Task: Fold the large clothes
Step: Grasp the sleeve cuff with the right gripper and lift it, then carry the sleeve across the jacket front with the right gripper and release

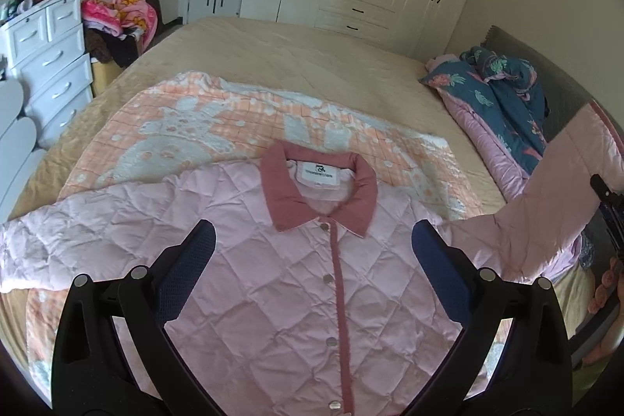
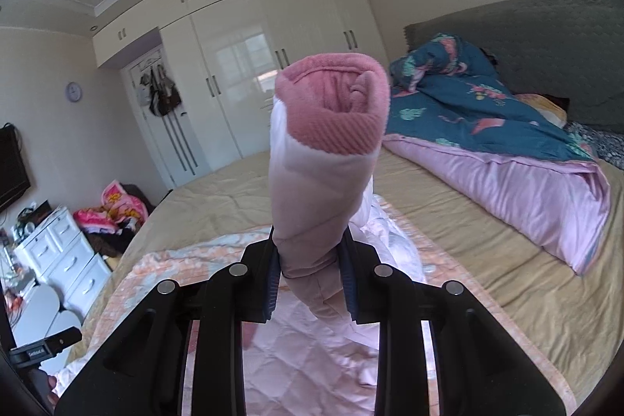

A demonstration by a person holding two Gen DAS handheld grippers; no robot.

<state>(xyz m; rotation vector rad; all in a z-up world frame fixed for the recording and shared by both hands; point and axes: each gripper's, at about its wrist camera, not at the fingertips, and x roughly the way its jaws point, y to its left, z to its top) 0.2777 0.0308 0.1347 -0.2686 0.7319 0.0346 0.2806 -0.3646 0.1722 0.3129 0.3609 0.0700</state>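
Pink quilted jacket (image 1: 296, 283) lay front-up, snaps done, on an orange-and-white blanket (image 1: 218, 119) on the bed (image 1: 312, 45). L gripper (image 1: 312, 244) hovered over its chest w/ jaws wide apart, holding nothing. R gripper (image 2: 311, 271) was clamped on a sleeve (image 2: 319, 182), cuff (image 2: 335, 108) raised toward 12 o'clock. Blue duvet (image 2: 468, 108) sat at 2 o'clock.

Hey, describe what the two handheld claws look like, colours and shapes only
Both match. The left claw has black plastic fingers that widen toward the base, dark blue textured pads and round silver fasteners on top. The right claw has the same black frame, blue pads and silver fasteners.
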